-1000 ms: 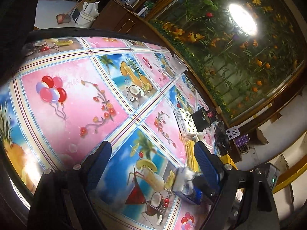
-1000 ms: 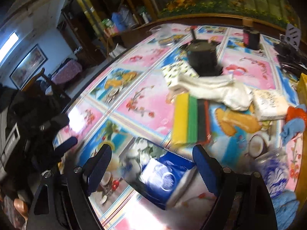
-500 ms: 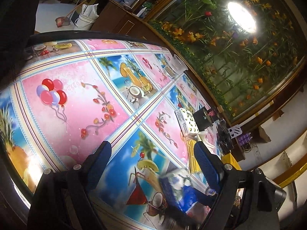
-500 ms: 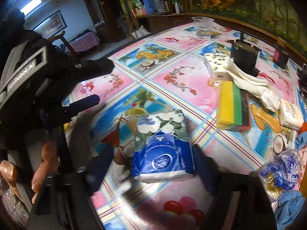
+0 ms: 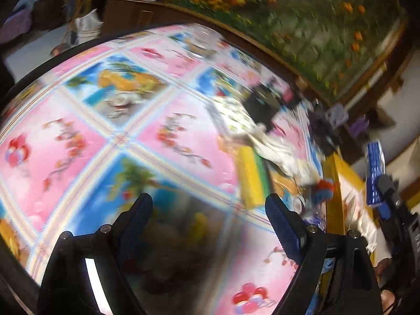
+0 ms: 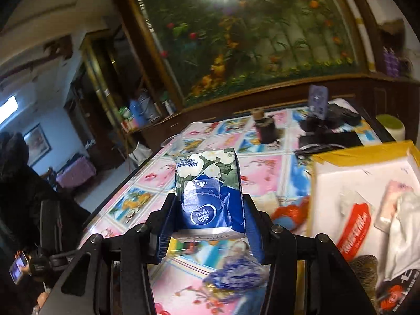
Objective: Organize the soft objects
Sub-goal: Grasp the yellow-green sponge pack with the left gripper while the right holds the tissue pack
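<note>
My right gripper (image 6: pixel 207 210) is shut on a blue and floral Vinda tissue pack (image 6: pixel 210 194) and holds it in the air above the table. A yellow box (image 6: pixel 367 155) with a white lining stands to the right and holds several soft packets (image 6: pixel 354 225). My left gripper (image 5: pixel 207 210) is open and empty above the patterned tablecloth (image 5: pixel 78 136); that view is blurred. The lifted tissue pack (image 5: pixel 374 173) and the right gripper show at the far right of the left wrist view, beside the yellow box (image 5: pixel 341 173).
A yellow and green cloth stack (image 5: pixel 250 176), a white cloth (image 5: pixel 278 152) and a patterned pack (image 5: pixel 233 115) lie mid-table. A blue plastic bag (image 6: pixel 233 275) and a red and blue item (image 6: pixel 288 215) lie under the right gripper. Dark items (image 6: pixel 265 128) stand at the back.
My right gripper closed on the tissue pack and lifted it off the table toward the yellow box. My left gripper swung right, still open.
</note>
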Available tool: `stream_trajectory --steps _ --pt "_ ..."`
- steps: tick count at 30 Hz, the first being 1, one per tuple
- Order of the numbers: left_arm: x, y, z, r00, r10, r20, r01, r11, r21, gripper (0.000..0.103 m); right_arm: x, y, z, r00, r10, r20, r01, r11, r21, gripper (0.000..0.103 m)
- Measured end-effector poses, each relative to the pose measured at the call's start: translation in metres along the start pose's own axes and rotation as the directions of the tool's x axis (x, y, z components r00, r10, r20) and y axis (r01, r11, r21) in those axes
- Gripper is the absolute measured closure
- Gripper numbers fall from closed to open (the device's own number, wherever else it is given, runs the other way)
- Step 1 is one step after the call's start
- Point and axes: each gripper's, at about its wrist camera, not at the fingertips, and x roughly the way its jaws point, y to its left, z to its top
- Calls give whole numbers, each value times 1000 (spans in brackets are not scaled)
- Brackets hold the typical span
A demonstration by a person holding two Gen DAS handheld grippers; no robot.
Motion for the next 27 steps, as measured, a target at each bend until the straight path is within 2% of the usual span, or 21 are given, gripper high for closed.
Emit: stream_trajectory --steps 2,4,7,10,11,12,13,14,16,20,22,23,24,25,27 --pt "19 -25 2 998 38 -48 -36 998 50 16 -1 -10 0 1000 -1 -7 1 999 41 50" --pt "41 -48 3 990 120 -75 -113 990 84 16 -2 -14 -1 1000 5 -10 -5 999 52 50" --pt "64 -67 5 963 262 -61 -253 960 120 16 -2 -13 -1 999 27 -19 -26 998 53 50" --pt "77 -74 10 952 304 -40 -296 944 145 16 0 -12 -2 999 40 -29 -39 998 51 50" --pt "77 -73 11 951 309 -32 -301 942 152 24 1 -10 -3 998 47 -37 -45 998 52 50" --pt "75 -72 10 949 315 -11 -309 937 163 43 2 -11 -4 998 55 -44 -52 997 54 50" --pt "72 -72 10 945 326 7 -322 929 182 57 3 -10 -4 997 63 -50 -60 997 57 50" --pt "70 -70 9 942 336 16 -332 923 196 63 3 -10 -5 996 72 -56 -68 996 58 50" --pt "62 -60 5 956 295 10 -290 935 205 63 3 -7 -6 995 79 -61 -76 996 52 50" --pt "37 -33 -10 968 250 12 -247 947 204 63 4 1 -9 994 90 -67 -88 996 34 50" --pt "25 -20 -18 973 228 36 -230 954 193 63 5 4 -12 992 99 -74 -97 995 23 50" --pt "18 -13 -20 978 203 46 -208 963 170 63 7 5 -14 991 107 -80 -106 994 18 50" --pt "8 -9 -18 988 140 71 -149 978 144 63 8 8 -15 990 115 -87 -114 993 14 50" --pt "1 -8 -18 988 115 107 -129 983 132 63 10 10 -17 988 120 -95 -120 993 9 50" --pt "-6 -14 -24 979 119 165 -144 977 155 63 13 16 -23 986 124 -107 -126 992 -11 50"
